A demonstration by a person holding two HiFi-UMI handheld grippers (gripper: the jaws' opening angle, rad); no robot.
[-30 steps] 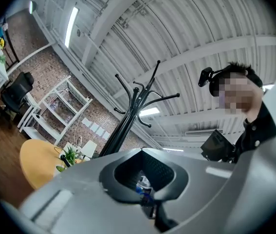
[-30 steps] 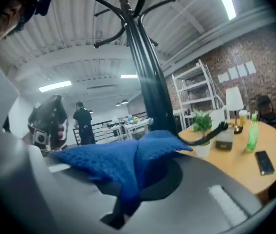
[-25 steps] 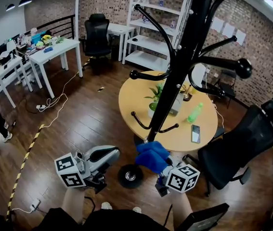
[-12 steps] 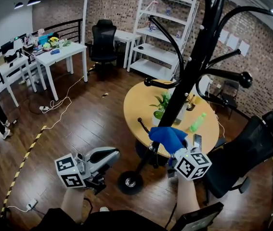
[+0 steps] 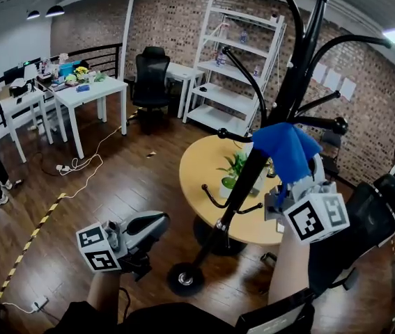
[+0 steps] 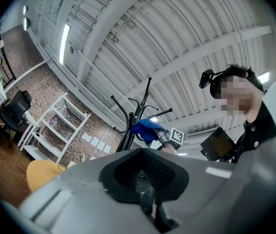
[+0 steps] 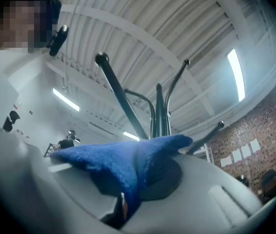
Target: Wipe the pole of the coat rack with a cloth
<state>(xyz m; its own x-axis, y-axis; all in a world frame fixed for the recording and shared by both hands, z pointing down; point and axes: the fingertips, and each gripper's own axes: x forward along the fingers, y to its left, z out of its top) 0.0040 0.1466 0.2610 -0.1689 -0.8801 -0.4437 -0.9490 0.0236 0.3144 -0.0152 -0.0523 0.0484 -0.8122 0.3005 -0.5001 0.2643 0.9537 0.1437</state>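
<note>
1. Head view – I see the right gripper (image 5: 289, 181) raised beside the black pole (image 5: 247, 179) of the coat rack. The blue cloth (image 5: 285, 148) is bunched over its fingers and lies against the pole's right side, just below the branching hooks. The left gripper (image 5: 158, 222) hangs low, well apart from the pole and near the rack's round base (image 5: 185, 278). A round wooden tabletop (image 5: 198, 160) with a potted plant (image 5: 232, 170) stands behind the pole.

2. Left gripper view – the left gripper (image 6: 147, 204) has its fingers pressed together with nothing between them. Far off I can make out the coat rack (image 6: 129, 133), with the cloth (image 6: 146, 129) against it and the right gripper's marker cube (image 6: 177, 136) just beside.

3. Right gripper view – the right gripper (image 7: 122, 206) has its fingers clamped on the cloth (image 7: 123, 164), which spills out to both sides over the grey body. The pole (image 7: 162, 115) rises straight ahead, just past the cloth's far edge – from here I cannot tell whether they touch.
</note>
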